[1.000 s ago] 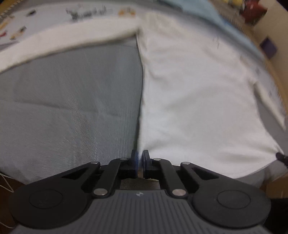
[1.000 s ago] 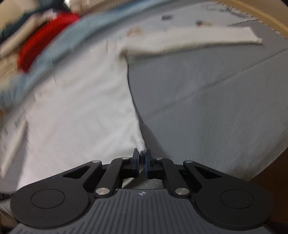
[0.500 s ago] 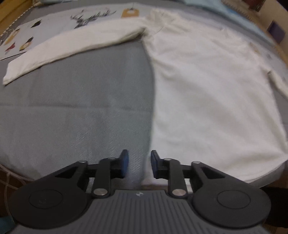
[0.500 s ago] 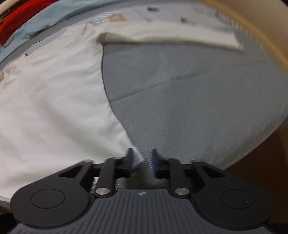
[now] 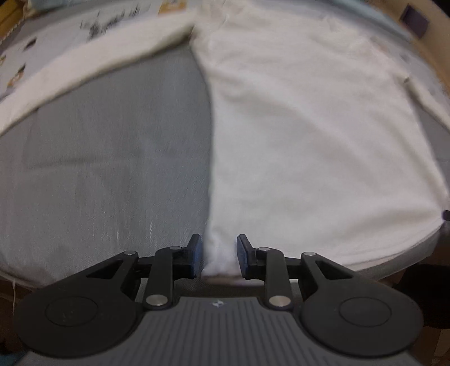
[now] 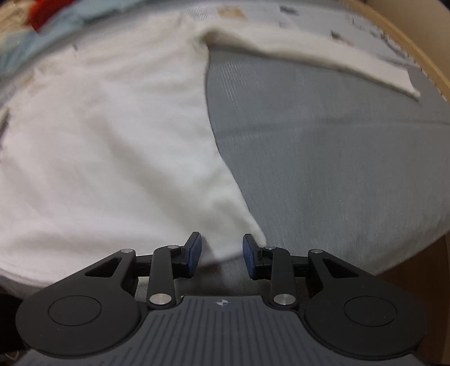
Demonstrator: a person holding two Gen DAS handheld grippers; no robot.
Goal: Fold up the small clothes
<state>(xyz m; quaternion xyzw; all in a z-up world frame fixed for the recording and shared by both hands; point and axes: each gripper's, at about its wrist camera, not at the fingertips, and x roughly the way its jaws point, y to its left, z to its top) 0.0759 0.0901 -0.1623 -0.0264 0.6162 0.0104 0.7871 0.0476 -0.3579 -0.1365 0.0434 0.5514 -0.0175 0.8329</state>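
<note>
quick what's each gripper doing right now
Left gripper: open, just opened; white shirt hem corner lies between.
Right gripper: open, just opened, over the other corner.

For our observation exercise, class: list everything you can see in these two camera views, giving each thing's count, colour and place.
long-sleeved top: one, white, spread flat on the grey sheet, sleeves out to both sides
grey sheet: one, grey, covering the surface under the top
printed cloth: one, pale with small pictures, at the far edge behind a sleeve
light blue cloth: one, far left in the right view
red item: one, blurred, far corner
left hand-held gripper: one, black with blue pads, open over the top's bottom corner
right hand-held gripper: one, black with blue pads, open over the other bottom corner
</note>
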